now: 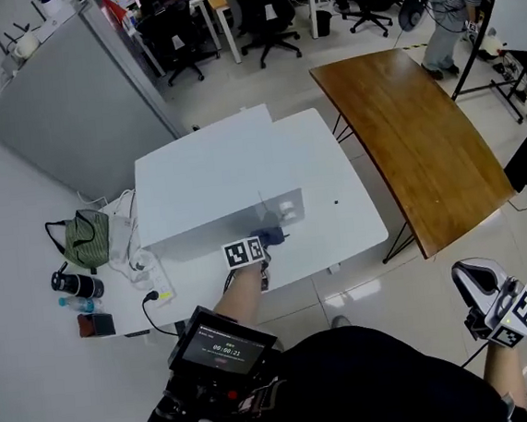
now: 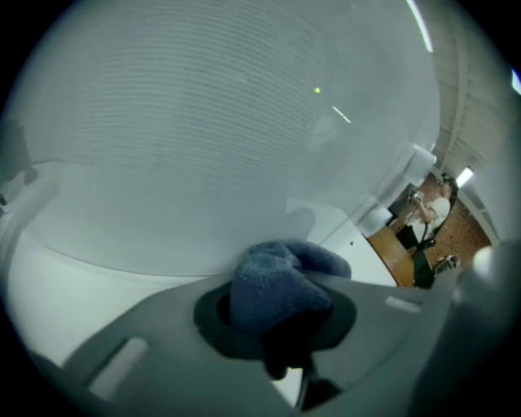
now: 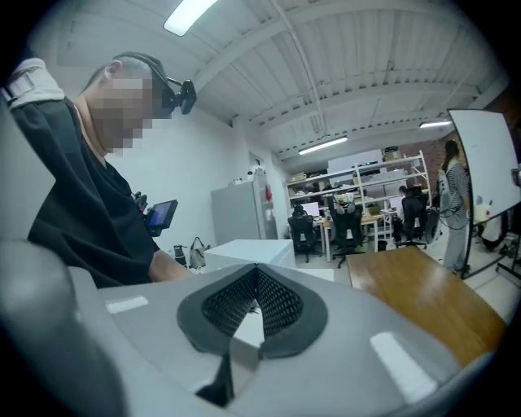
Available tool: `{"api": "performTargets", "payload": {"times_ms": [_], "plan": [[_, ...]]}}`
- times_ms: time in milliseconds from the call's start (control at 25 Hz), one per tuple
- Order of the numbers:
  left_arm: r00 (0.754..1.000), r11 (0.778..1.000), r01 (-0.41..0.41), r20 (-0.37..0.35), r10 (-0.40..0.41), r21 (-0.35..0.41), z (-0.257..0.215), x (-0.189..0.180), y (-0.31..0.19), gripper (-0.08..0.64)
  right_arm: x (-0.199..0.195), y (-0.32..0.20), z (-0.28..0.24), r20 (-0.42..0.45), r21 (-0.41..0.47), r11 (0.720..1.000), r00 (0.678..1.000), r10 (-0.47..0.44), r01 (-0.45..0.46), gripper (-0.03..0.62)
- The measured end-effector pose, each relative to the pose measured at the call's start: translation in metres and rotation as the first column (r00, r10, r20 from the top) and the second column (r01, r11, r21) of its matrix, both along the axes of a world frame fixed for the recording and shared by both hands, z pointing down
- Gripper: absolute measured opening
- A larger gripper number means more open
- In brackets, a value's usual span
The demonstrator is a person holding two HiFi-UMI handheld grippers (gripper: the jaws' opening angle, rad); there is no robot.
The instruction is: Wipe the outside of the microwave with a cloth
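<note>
The left gripper (image 2: 273, 313) pinches the blue cloth (image 2: 281, 273) on the near side of the white microwave (image 1: 210, 187), the right gripper (image 3: 256, 293) sits closed on nothing at the right, and hard rubbing might pull the cloth out.

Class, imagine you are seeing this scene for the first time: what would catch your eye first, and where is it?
The big white microwave on the white table in the middle stands out first, with the left gripper holding a bunched blue cloth at its near face. Next come the long wooden table to the right and the right gripper, held low at the right, shut and empty, away from the work.
</note>
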State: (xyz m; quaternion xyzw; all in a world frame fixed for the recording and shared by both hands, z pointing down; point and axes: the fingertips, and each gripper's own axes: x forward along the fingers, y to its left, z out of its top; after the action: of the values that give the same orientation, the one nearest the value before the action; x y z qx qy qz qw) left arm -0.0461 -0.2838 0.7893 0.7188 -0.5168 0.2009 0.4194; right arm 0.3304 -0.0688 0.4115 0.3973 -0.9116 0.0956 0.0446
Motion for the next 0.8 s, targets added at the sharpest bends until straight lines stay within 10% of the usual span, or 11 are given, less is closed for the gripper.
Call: {"api": "performTargets", "payload": {"times_ms": [440, 800], "plan": [[0.981, 0.986, -0.154, -0.108, 0.160, 0.064, -0.022, 0.158, -0.006, 0.057, 0.075, 0.033, 0.012, 0.031, -0.031, 0.995, 0.995, 0.098, -0.097, 0.005], [0.916, 0.914, -0.276, -0.209, 0.344, 0.296, -0.114, 0.072, 0.132, 0.057, -0.056, 0.040, -0.011, 0.055, 0.053, 0.994, 0.994, -0.094, 0.092, 0.005]]}}
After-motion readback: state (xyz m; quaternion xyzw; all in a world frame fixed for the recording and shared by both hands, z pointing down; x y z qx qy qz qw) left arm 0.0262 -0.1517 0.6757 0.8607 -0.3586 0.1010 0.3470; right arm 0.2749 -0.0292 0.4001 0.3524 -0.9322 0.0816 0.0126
